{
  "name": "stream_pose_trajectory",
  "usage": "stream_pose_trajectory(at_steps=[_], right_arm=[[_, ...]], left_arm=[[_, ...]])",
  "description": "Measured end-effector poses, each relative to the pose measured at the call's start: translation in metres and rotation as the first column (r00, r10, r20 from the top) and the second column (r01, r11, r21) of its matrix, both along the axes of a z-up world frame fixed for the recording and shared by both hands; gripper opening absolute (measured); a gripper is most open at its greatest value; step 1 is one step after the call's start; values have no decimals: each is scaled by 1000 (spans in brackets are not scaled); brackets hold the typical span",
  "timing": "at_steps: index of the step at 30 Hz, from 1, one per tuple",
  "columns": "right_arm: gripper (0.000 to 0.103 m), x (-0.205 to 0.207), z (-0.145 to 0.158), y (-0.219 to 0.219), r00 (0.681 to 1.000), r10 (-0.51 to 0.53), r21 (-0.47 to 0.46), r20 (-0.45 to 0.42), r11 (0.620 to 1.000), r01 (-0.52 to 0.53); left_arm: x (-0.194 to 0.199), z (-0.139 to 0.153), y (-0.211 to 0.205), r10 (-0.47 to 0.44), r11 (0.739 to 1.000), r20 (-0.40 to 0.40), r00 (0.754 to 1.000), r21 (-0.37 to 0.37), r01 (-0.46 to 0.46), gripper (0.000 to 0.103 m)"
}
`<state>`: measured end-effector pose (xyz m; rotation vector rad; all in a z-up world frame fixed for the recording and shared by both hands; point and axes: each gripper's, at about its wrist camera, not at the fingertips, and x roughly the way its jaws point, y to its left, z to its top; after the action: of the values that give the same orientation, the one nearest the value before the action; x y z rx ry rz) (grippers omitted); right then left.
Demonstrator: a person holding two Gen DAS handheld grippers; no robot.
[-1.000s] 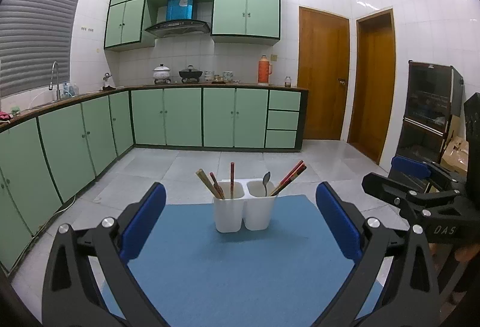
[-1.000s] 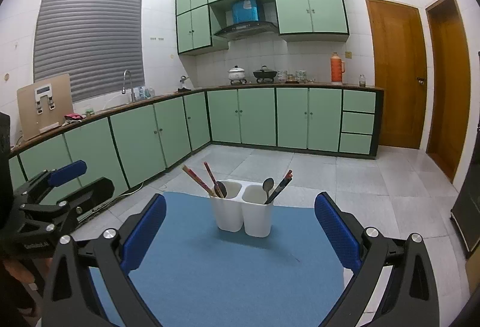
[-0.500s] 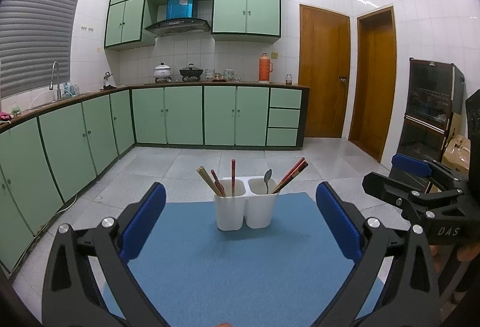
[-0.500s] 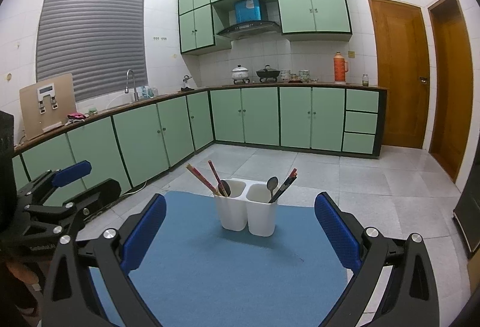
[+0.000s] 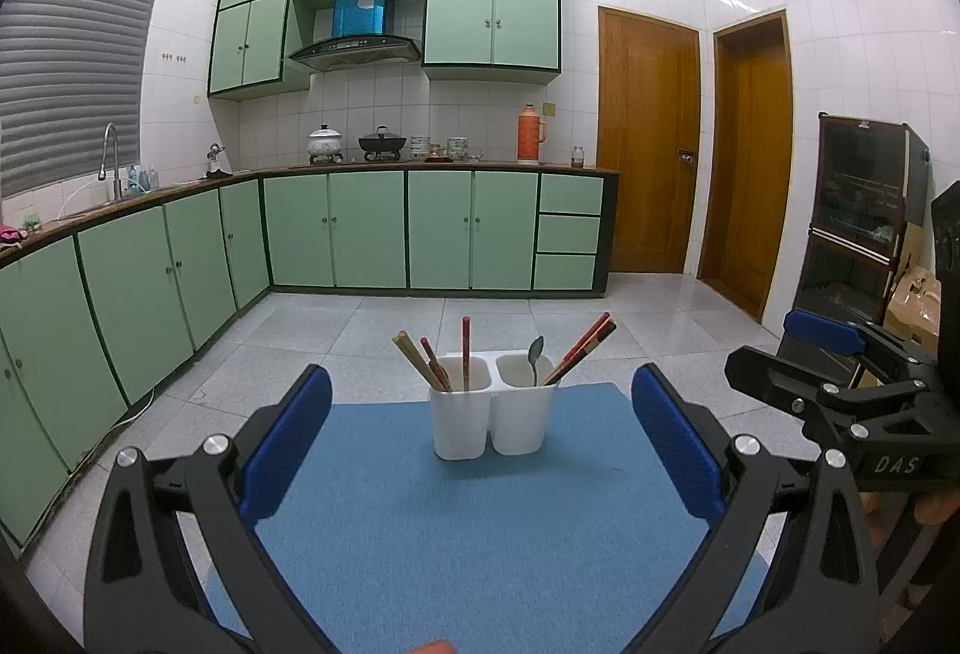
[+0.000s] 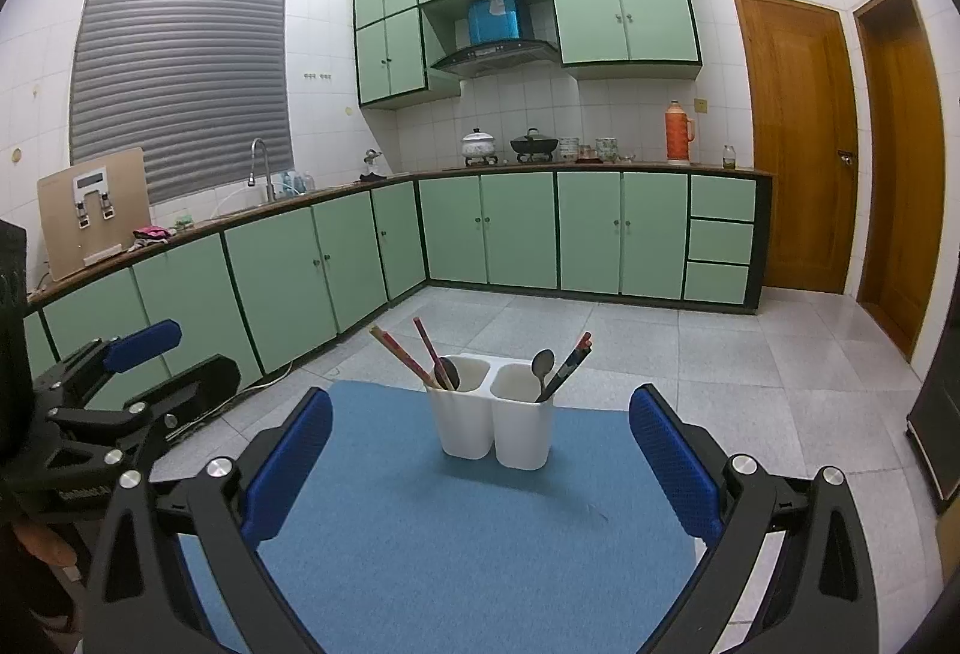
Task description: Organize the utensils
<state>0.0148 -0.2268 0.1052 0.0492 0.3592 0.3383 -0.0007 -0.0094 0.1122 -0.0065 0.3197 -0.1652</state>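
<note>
Left wrist view: the left gripper (image 5: 480,444) hangs over the blue mat (image 5: 480,534), jaws spread wide, nothing between the blue pads (image 5: 288,444). The white twin-cup holder (image 5: 492,414) stands upright near the mat's far edge, well ahead of the fingertips and centred between them. Left cup: several chopsticks (image 5: 420,363), leaning left or near upright. Right cup: a metal spoon (image 5: 536,354), bowl up, and a pair of red chopsticks (image 5: 585,345) leaning right. The right gripper (image 5: 840,354) shows at the right edge, beside the mat and apart from the holder.

Right wrist view: the right gripper (image 6: 480,444) is likewise wide apart and empty above the mat (image 6: 480,546). The holder (image 6: 497,423) sits ahead, between the pads (image 6: 672,468), touching neither. Left cup holds chopsticks (image 6: 402,351) and a dark spoon (image 6: 449,372); right cup holds a metal spoon (image 6: 543,363) with dark chopsticks (image 6: 573,357). The left gripper (image 6: 132,366) is at the left edge, off the mat. Green cabinets (image 6: 522,228) line the walls behind.
</note>
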Motion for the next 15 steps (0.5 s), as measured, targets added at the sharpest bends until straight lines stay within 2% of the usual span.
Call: stream_pose_trajectory(at_steps=[15], right_arm=[[97, -2, -2, -1, 1000, -1, 1, 0, 1000, 1]], left_arm=[[0, -3, 2, -1, 1000, -4, 1000, -2, 1, 97]])
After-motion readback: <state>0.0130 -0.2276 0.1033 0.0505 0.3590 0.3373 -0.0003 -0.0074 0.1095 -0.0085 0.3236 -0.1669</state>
